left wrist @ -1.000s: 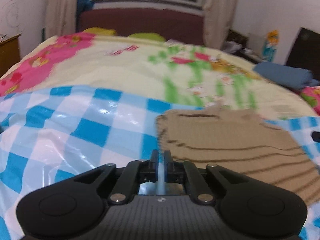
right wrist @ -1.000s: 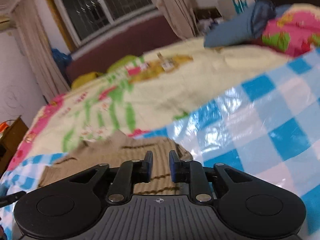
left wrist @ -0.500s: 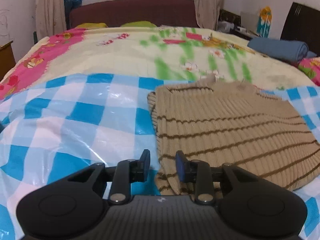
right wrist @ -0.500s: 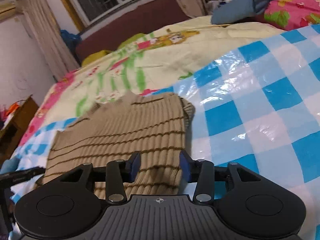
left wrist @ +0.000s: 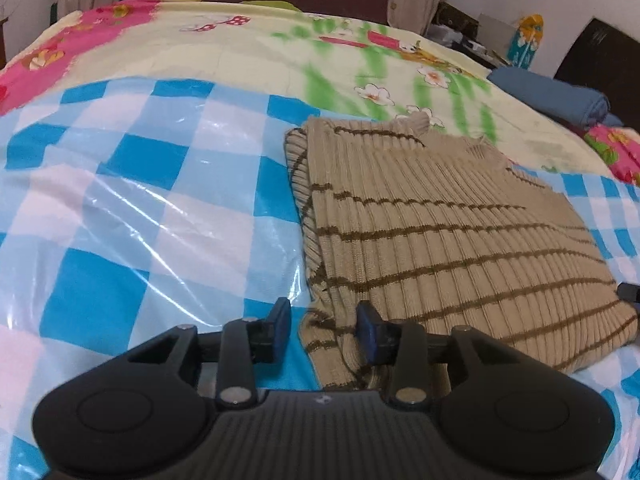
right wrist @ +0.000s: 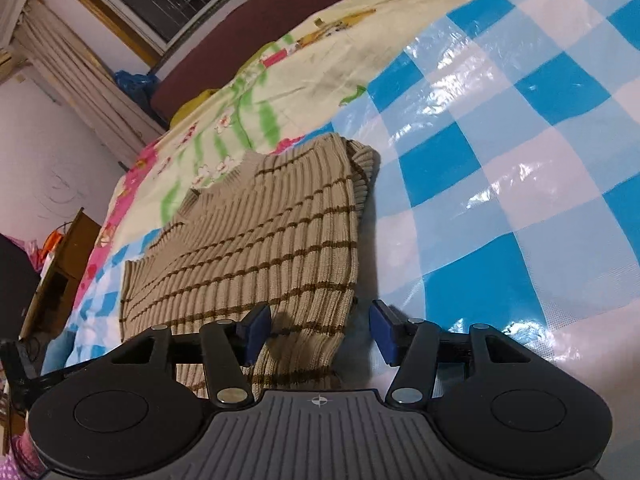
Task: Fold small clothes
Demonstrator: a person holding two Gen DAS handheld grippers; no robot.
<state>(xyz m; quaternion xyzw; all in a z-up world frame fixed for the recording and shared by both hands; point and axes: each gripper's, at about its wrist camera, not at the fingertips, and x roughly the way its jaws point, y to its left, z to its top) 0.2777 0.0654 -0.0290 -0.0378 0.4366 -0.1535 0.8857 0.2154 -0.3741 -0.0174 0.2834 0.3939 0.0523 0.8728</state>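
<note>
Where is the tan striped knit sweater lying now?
The tan striped knit sweater lies on the blue checked plastic sheet, its near corners between both open grippers.

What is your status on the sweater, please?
Left gripper open, straddling sweater near corner. Right gripper open at opposite corner. Sweater flat on checked sheet, not gripped. Nothing in the way.

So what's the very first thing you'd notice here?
The tan striped sweater lies flat on the shiny blue-and-white checked sheet in the middle of the bed. The left tool and right tool are both open, one at each near corner of it.
</note>
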